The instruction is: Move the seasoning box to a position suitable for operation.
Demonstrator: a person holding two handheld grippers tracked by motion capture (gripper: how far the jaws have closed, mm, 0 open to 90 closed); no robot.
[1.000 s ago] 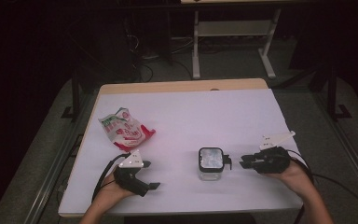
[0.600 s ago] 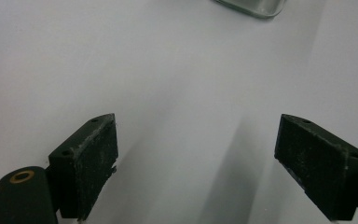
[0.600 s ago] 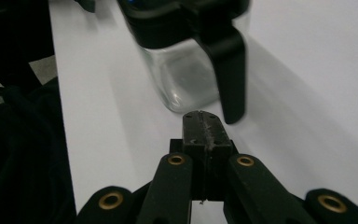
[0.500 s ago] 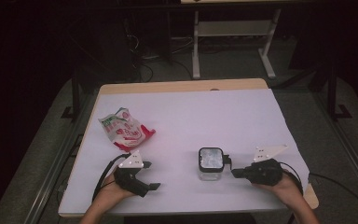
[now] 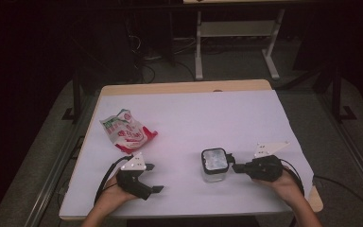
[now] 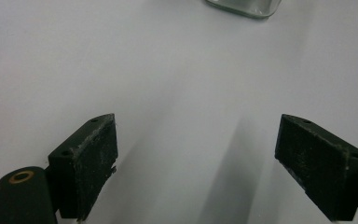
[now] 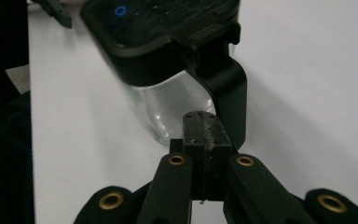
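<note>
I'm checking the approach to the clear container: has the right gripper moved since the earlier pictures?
Yes. In the high view, the right gripper has come left toward the clear container, now shut beside its lid latch.

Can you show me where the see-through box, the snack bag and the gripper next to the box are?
clear container [image 5: 214, 165], high view, its lid.
snack bag [image 5: 127, 132], high view, middle of the bag.
right gripper [image 7: 204, 126], right gripper view, its closed tips.

Bare bench [image 5: 194, 118] lies open from ten to two o'clock; the snack bag [image 5: 126, 131] and clear container [image 5: 214, 164] block nearer paths.
</note>
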